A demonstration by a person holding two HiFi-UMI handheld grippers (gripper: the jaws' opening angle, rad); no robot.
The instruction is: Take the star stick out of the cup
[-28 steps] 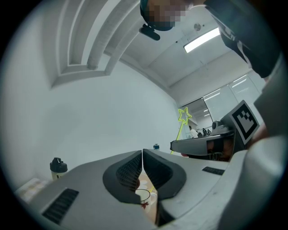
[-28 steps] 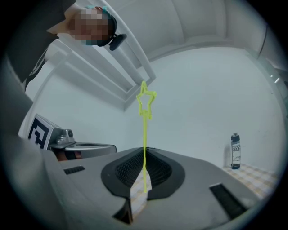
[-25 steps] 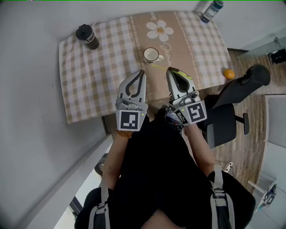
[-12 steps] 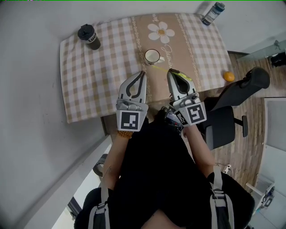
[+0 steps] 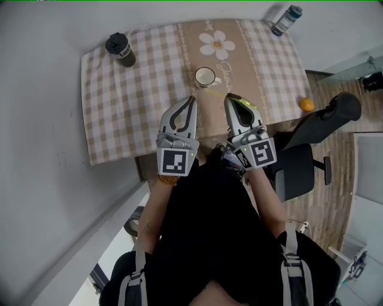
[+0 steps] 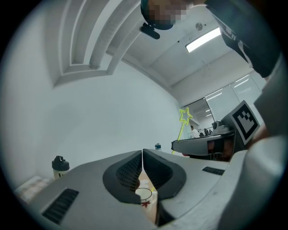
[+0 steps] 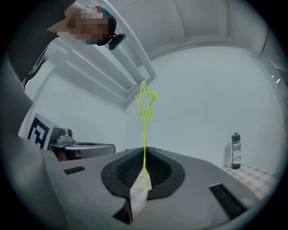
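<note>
Checked cloth with a daisy strip covers the counter (image 5: 119,113). White cup (image 5: 204,76) stands near the middle. Left claw (image 5: 191,100) hangs on the near side of the cup, slightly to its left; jaws pressed together, nothing between. Right claw (image 5: 228,95) hangs on the near side of the cup, to its right, clamped on the thin yellow-green star stick (image 7: 145,130). Stick upright, star end up, clear of the cup. Dark tumbler (image 5: 119,49) well left of the cup. Bottle (image 5: 285,18) beyond the cup, to its right. Orange (image 5: 306,104) well right of the cup.
</note>
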